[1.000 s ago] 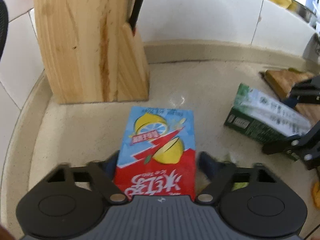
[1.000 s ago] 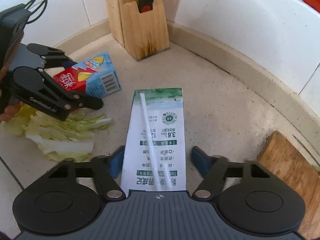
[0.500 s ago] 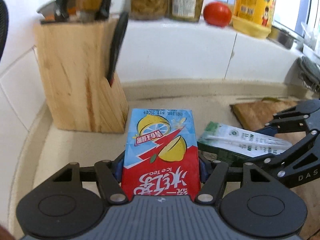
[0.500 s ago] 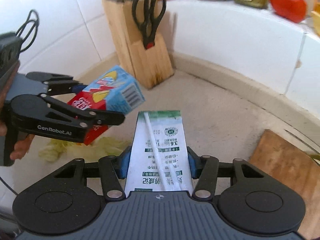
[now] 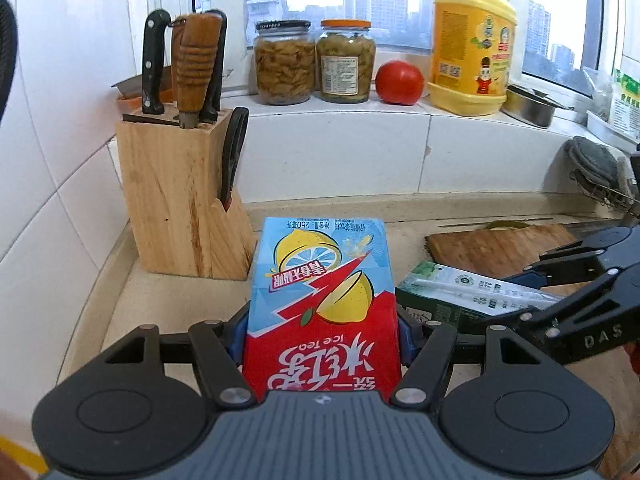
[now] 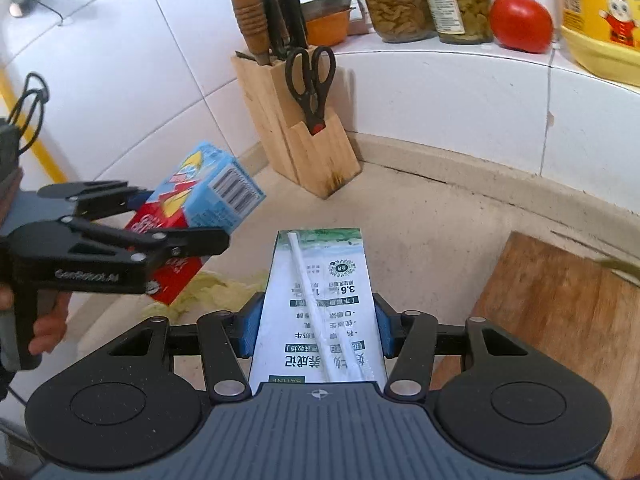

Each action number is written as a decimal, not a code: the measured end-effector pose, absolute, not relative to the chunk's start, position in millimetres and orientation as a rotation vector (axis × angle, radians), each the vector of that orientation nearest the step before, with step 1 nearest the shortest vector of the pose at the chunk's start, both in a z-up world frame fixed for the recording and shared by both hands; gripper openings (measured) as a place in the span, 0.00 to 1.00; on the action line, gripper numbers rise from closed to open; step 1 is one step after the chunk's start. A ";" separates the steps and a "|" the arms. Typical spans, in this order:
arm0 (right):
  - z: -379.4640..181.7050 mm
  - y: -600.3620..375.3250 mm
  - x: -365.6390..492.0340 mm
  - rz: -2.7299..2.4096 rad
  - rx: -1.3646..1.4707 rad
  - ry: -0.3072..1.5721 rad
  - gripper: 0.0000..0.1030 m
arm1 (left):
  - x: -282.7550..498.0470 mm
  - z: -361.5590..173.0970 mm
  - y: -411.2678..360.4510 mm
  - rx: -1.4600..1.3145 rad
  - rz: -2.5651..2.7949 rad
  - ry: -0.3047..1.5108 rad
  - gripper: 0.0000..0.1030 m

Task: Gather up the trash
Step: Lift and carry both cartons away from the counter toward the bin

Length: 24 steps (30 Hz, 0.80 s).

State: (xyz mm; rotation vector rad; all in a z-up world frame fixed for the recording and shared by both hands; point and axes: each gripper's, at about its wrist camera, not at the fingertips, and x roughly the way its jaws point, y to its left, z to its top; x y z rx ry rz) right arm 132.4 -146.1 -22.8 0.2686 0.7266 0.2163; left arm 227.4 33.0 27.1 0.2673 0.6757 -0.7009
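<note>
— What is seen, from the largest thing down?

— A stone counter (image 6: 440,216) is seen in a tiled corner, with a white ledge (image 5: 340,114) behind it. A yellow jug (image 5: 470,40), two jars (image 5: 312,62) and a tomato (image 5: 399,82) are stood on the ledge. A knife block (image 5: 180,196) is set in the corner, with scissors (image 6: 310,80) hung on its side. A chopping board (image 6: 560,312) is laid to the right.

— And the grippers?

— The left gripper (image 5: 323,330) is clamped on a tea carton (image 5: 320,304), its blue pads pressed against both sides. The carton is held off the counter, tilted, as is shown from the right wrist view, where a hand (image 6: 44,324) is seen on the handle. The right gripper (image 6: 316,320) is clamped on a milk carton (image 6: 320,300), with a wrapped straw (image 6: 316,304) stuck along its top face.

— Where are the cartons relative to each other?

— The tea carton is held to the left of the milk carton, close beside it. Cabbage scraps (image 6: 208,292) are left lying on the counter below the tea carton.
</note>
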 end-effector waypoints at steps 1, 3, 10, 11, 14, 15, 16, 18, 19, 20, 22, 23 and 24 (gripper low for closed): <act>-23.1 -146.4 131.1 0.218 0.271 0.725 0.59 | 223.3 27.9 33.7 0.267 -0.696 0.673 0.62; -23.4 -146.5 127.8 0.222 0.273 0.722 0.59 | 214.7 28.4 34.6 0.263 -0.682 0.674 0.62; -25.3 -143.0 115.3 0.247 0.268 0.712 0.59 | 195.3 24.6 39.4 0.254 -0.635 0.683 0.62; -25.7 -143.4 114.2 0.250 0.271 0.712 0.59 | 193.7 24.0 39.7 0.252 -0.632 0.685 0.62; -27.0 -143.5 109.3 0.254 0.270 0.709 0.59 | 185.9 21.9 39.2 0.263 -0.606 0.682 0.62; -27.7 -143.8 106.8 0.253 0.269 0.707 0.59 | 183.3 21.0 38.5 0.268 -0.598 0.682 0.62; -27.9 -144.2 104.9 0.254 0.271 0.705 0.59 | 180.8 20.1 38.0 0.270 -0.592 0.682 0.62; -28.5 -145.5 100.8 0.256 0.275 0.702 0.59 | 175.6 18.6 37.2 0.270 -0.579 0.683 0.62; -28.7 -146.1 98.8 0.254 0.276 0.699 0.59 | 173.4 18.0 36.9 0.267 -0.575 0.685 0.62; -28.9 -146.8 96.9 0.253 0.277 0.697 0.59 | 171.1 17.3 36.9 0.265 -0.570 0.686 0.62; -30.2 -149.1 93.2 0.253 0.283 0.694 0.59 | 165.8 16.3 35.5 0.271 -0.553 0.682 0.62; -30.8 -150.2 91.7 0.252 0.284 0.692 0.59 | 163.3 15.8 34.8 0.277 -0.546 0.679 0.62; -31.5 -151.3 90.0 0.250 0.286 0.691 0.59 | 160.9 15.5 34.1 0.279 -0.540 0.678 0.62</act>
